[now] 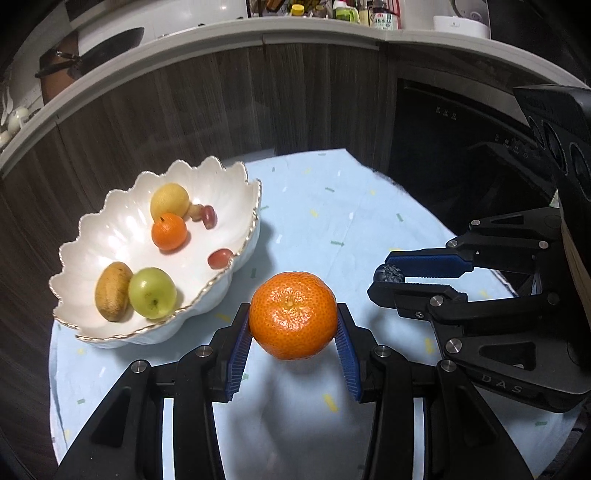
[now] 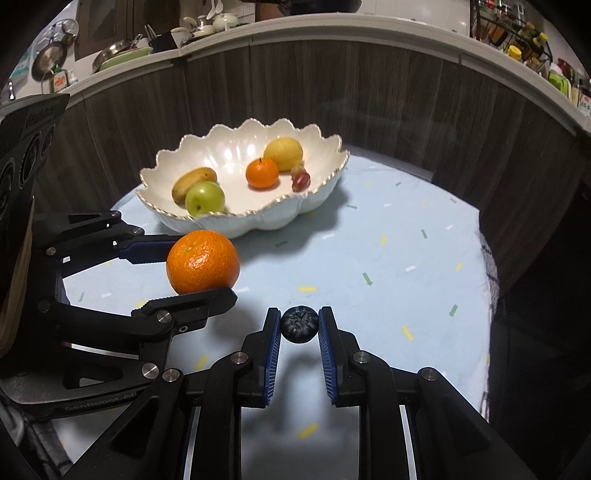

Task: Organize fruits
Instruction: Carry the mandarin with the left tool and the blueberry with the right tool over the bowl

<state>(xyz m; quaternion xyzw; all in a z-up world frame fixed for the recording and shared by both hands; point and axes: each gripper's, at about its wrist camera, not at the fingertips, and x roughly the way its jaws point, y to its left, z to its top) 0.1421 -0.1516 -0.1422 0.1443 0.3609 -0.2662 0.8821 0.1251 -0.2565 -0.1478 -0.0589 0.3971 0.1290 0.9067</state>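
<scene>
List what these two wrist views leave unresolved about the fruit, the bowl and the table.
- Bowl: near wall hides the third grape in the right wrist view.
- Blueberry: left wrist view shows only its tip between the right gripper's pads.
- Table cloth: near edge covered by both grippers' frames.
- Counter bottles: labels too small, cut by the top edge.

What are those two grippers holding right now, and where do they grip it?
The left gripper holds a large mandarin by its opposite sides, pads at mid-height. The right gripper pinches a small dark berry by its sides, at the fingertips.
</scene>
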